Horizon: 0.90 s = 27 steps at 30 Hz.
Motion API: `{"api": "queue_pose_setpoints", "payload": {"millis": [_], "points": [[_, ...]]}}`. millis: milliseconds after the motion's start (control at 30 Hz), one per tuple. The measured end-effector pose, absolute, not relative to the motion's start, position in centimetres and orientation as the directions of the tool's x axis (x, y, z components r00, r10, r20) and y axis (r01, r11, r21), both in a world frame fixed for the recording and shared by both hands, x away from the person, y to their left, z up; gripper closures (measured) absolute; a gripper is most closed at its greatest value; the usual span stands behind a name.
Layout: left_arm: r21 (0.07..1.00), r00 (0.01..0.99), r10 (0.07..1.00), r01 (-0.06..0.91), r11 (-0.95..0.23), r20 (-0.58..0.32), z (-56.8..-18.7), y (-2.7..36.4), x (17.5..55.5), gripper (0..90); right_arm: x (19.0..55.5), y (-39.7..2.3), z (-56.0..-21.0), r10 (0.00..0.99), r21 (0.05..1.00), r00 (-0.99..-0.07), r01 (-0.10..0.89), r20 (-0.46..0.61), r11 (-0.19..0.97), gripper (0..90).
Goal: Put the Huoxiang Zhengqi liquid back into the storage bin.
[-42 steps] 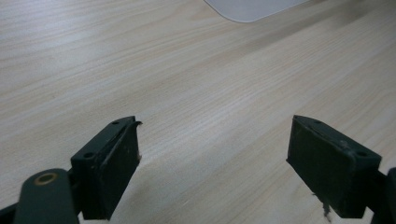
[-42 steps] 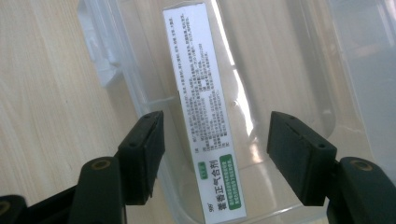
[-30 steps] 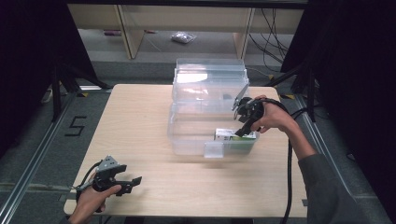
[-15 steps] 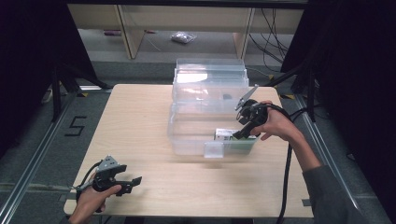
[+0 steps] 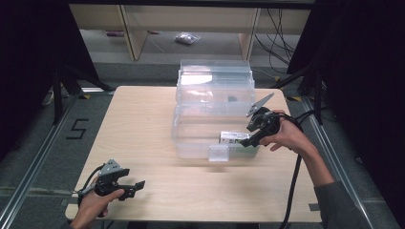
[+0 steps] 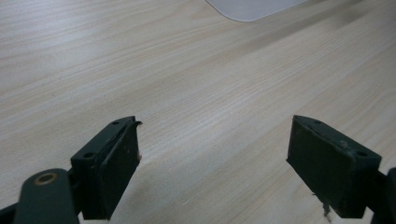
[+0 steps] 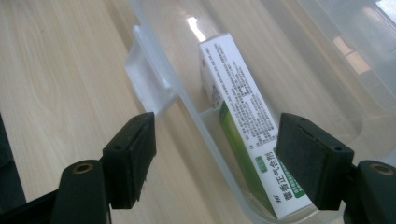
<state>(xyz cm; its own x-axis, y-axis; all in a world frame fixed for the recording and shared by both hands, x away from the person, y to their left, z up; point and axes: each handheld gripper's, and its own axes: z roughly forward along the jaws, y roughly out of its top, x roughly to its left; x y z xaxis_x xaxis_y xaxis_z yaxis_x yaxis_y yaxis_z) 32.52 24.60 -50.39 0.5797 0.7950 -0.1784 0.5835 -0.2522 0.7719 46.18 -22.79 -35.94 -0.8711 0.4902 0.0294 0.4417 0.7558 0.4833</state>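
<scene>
Clear plastic bin (image 5: 191,138) sits open mid-table, lid (image 5: 215,88) raised behind it; latch tab (image 5: 218,153) on its near wall; white-and-green carton (image 7: 247,121) with printed text lies inside, leaning along the near wall, toward the bin's right end

Even overhead light keeps the pale tabletop (image 5: 143,119) bright while the surroundings fall into near-black. White glare sits on the clear plastic bin (image 5: 212,81). The high view is soft; the closest parts of each claw view blur slightly.
</scene>
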Motion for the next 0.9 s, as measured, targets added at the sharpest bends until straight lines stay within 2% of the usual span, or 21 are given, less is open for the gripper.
{"api": "queue_pose_setpoints", "payload": {"millis": [200,267,300,433,567,600,700,900], "points": [[0.776,0.579,0.794,0.581,-0.245,-0.183,-50.4,24.5,32.5,16.0,45.0,-22.8,-36.2,0.491,0.5,-0.871,0.439,0.03,0.747,28.9],[0.776,0.58,0.794,0.581,-0.246,-0.183,-50.4,24.5,32.5,16.1,45.0,-22.9,-36.5,0.465,0.519,-0.885,0.404,0.015,0.753,28.9],[0.776,0.579,0.794,0.582,-0.244,-0.184,-50.4,24.5,32.5,16.1,44.6,-22.8,-36.4,0.49,0.507,-0.871,0.441,0.042,0.74,28.9],[0.774,0.578,0.796,0.583,-0.247,-0.181,-50.4,24.5,32.5,16.1,43.9,-22.8,-36.7,0.493,0.515,-0.869,0.443,0.046,0.733,28.6],[0.772,0.586,0.791,0.58,-0.26,-0.174,-50.3,24.6,32.5,16.0,43.6,-22.8,-36.9,0.495,0.532,-0.868,0.437,0.038,0.725,27.9],[0.776,0.58,0.794,0.581,-0.246,-0.183,-50.4,24.6,32.5,16.1,43.7,-22.9,-37.1,0.464,0.547,-0.886,0.402,0.027,0.734,27.7],[0.776,0.579,0.795,0.581,-0.245,-0.183,-50.4,24.5,32.5,16.0,43.1,-22.9,-37.2,0.495,0.547,-0.868,0.428,0.028,0.719,26.4],[0.776,0.579,0.794,0.582,-0.244,-0.184,-50.4,24.5,32.5,16.1,42.1,-22.7,-37.5,0.482,0.579,-0.876,0.408,0.03,0.706,24.0]]}}
